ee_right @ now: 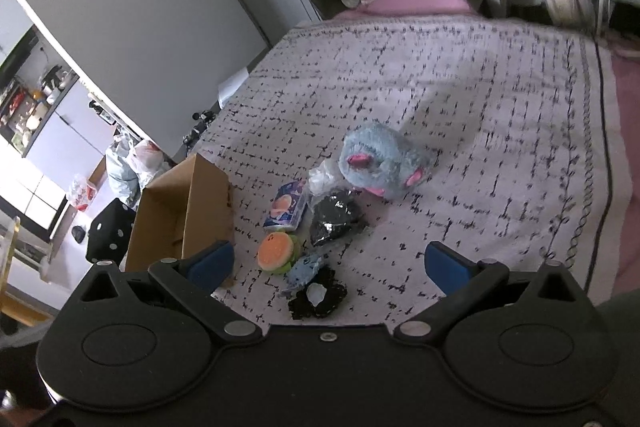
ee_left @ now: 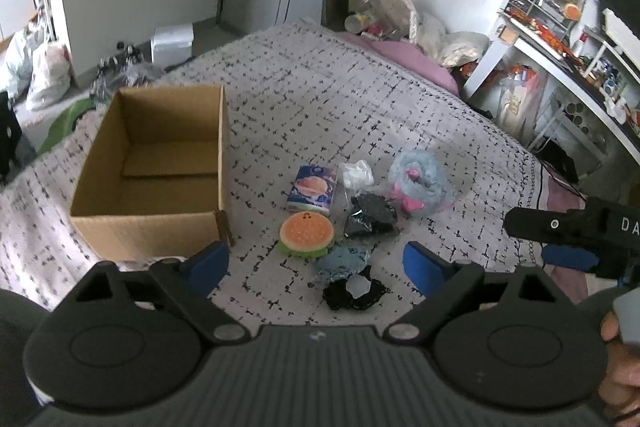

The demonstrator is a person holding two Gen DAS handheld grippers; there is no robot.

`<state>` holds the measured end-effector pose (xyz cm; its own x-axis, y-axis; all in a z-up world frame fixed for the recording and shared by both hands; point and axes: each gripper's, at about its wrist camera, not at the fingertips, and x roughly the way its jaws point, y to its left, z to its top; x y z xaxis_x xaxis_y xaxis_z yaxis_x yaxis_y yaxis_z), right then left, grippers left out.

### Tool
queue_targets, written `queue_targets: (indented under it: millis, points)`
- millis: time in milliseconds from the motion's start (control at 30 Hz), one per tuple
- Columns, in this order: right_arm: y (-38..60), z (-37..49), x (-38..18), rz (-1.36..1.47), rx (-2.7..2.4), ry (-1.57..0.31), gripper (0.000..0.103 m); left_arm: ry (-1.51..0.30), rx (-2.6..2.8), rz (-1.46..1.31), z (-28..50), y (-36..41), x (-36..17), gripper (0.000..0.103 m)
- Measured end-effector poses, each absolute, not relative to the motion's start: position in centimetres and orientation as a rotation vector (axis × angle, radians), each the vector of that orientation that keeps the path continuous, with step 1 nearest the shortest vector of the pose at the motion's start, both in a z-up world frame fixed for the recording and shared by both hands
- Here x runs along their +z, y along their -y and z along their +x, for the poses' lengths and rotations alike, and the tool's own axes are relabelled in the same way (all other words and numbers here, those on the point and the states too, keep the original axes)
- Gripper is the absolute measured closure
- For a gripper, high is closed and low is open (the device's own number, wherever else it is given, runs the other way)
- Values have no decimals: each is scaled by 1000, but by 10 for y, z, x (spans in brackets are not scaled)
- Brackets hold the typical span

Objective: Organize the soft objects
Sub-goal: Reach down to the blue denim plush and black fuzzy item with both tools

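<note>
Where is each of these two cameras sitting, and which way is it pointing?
Left wrist view: rides on the left gripper, looking forward and down over the bed at the cardboard box and toy pile; its open blue fingers show, plus the right gripper at the right edge.
Right wrist view: rides on the right gripper, looking down at the same pile from further right; only its own open fingers show.
Shared: box, burger toy, blue plush, patterned blanket.
</note>
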<state>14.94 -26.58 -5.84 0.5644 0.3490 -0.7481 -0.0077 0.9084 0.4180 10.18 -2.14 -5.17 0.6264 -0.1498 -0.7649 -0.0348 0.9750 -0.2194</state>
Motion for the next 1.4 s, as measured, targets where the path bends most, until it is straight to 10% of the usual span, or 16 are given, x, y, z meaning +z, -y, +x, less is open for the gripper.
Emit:
queue_targets:
  millis: [600,1400]
  points:
    - [259,182,-146,671,112,-1224,57,-1063,-65,-386,153,21,-117,37]
    - [240,206,-208,883,14,-1373,60,-1222,15,-605,205,25,-195,37]
